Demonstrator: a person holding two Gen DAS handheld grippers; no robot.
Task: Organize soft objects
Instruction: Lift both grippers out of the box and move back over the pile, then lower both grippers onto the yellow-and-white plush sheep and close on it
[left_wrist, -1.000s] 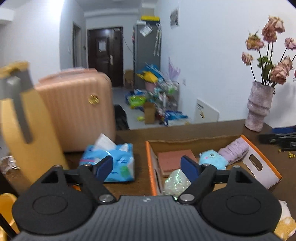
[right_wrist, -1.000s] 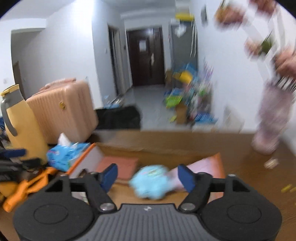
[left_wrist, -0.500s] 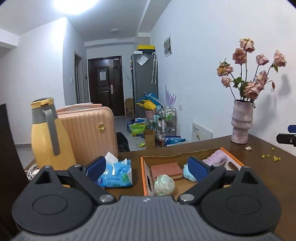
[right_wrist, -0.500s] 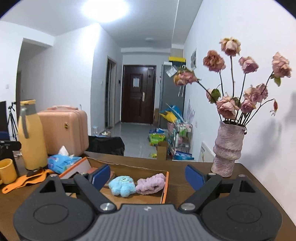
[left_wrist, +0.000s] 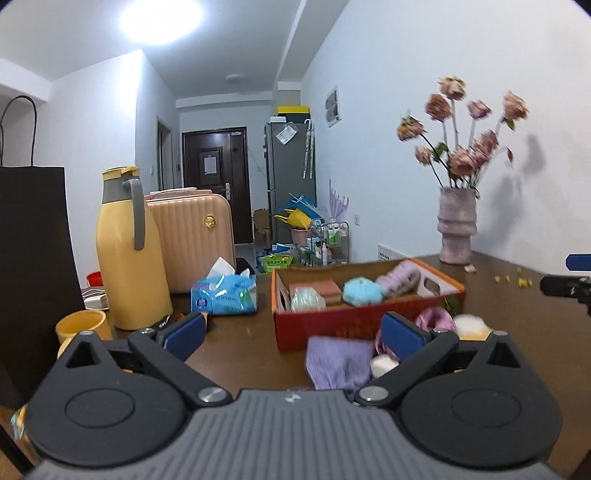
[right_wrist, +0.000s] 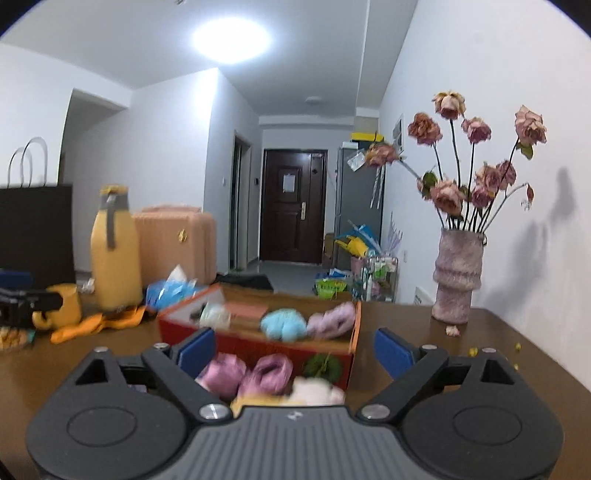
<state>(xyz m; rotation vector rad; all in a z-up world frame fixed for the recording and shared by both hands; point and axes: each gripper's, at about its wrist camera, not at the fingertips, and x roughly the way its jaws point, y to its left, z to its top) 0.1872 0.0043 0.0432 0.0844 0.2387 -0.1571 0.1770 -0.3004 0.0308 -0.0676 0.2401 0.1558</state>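
An orange cardboard box (left_wrist: 369, 325) (right_wrist: 258, 347) stands on the brown table. Inside lie a blue plush (left_wrist: 362, 291) (right_wrist: 282, 325), a lilac fluffy item (left_wrist: 400, 275) (right_wrist: 332, 319), a pale ball (left_wrist: 306, 299) and a terracotta block (left_wrist: 317, 288). In front of the box lie a purple cloth (left_wrist: 340, 362), pink fluffy pieces (right_wrist: 243, 376) (left_wrist: 436, 319) and a white-yellow plush (right_wrist: 314, 393) (left_wrist: 469, 326). My left gripper (left_wrist: 291, 334) is open and empty, before the box. My right gripper (right_wrist: 293, 352) is open and empty, above the pink pieces.
A yellow jug (left_wrist: 129, 251), yellow cup (left_wrist: 81, 325), blue tissue pack (left_wrist: 223, 295) and black bag (left_wrist: 33, 258) stand left. A pink vase with dried roses (right_wrist: 456, 273) stands right. A peach suitcase (left_wrist: 192, 236) stands behind the table.
Both grippers have pulled back from the box. The loose soft items in front of it have come into view. Both stay open.
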